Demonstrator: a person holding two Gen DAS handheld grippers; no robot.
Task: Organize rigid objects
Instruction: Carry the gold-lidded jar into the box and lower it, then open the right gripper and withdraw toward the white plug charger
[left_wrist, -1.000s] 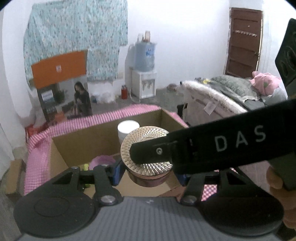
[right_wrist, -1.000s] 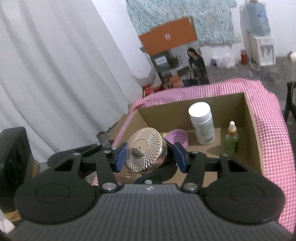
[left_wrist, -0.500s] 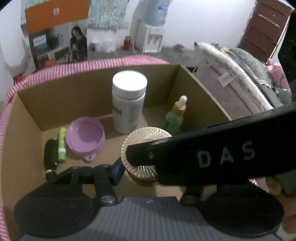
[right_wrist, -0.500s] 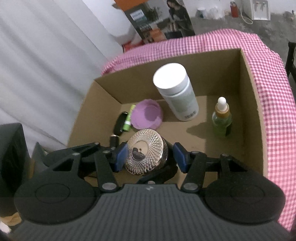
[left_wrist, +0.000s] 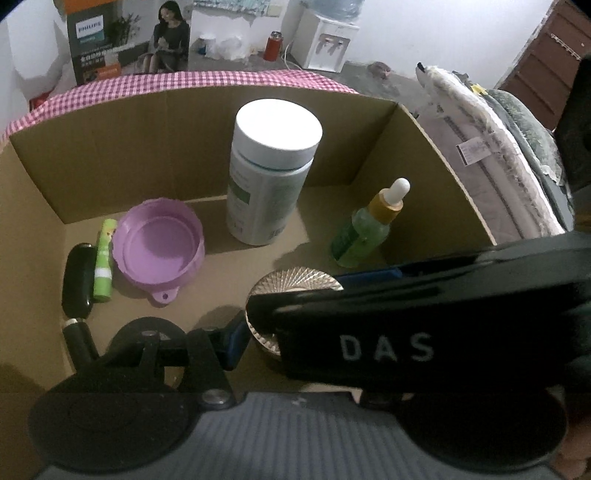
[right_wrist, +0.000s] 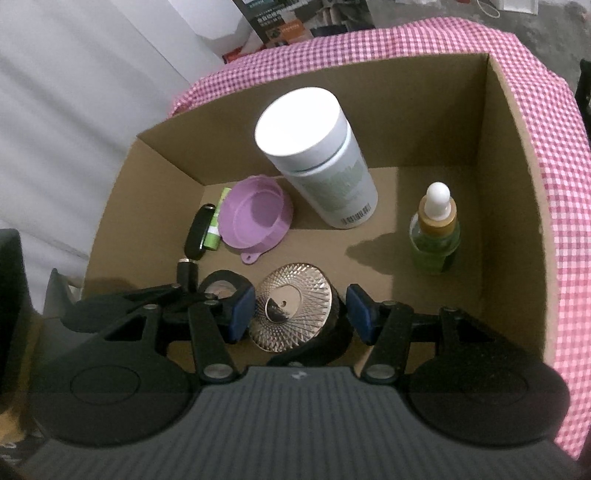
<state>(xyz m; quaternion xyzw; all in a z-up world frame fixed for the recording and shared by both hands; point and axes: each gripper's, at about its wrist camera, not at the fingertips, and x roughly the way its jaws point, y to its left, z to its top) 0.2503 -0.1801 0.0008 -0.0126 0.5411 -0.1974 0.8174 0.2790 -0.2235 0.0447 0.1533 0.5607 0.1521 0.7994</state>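
Round gold-lidded faceted jar (right_wrist: 291, 312) low inside the brown cardboard box (right_wrist: 513, 206), near its front. Right gripper (right_wrist: 301, 314) straddles it: left blue pad touching, right pad slightly off. Left gripper (left_wrist: 314, 314) mostly hidden; state unclear. White-capped bottle (right_wrist: 317, 155) stands behind.

- The brown cardboard box (right_wrist: 513, 206) walls in its floor on all visible sides; access is from above.
- The tall white-capped bottle (right_wrist: 317, 155) stands near the back wall, blocking the middle rear.
- The small green dropper bottle (right_wrist: 436, 229) stands upright near the right wall; bare floor lies between it and the white-capped bottle.
- The purple round lid (right_wrist: 255, 218), green tube (right_wrist: 218, 218) and black oblong piece (right_wrist: 197, 232) crowd the left side.
- In the left wrist view, a black bar marked DAS (left_wrist: 424, 325) crosses the near right.
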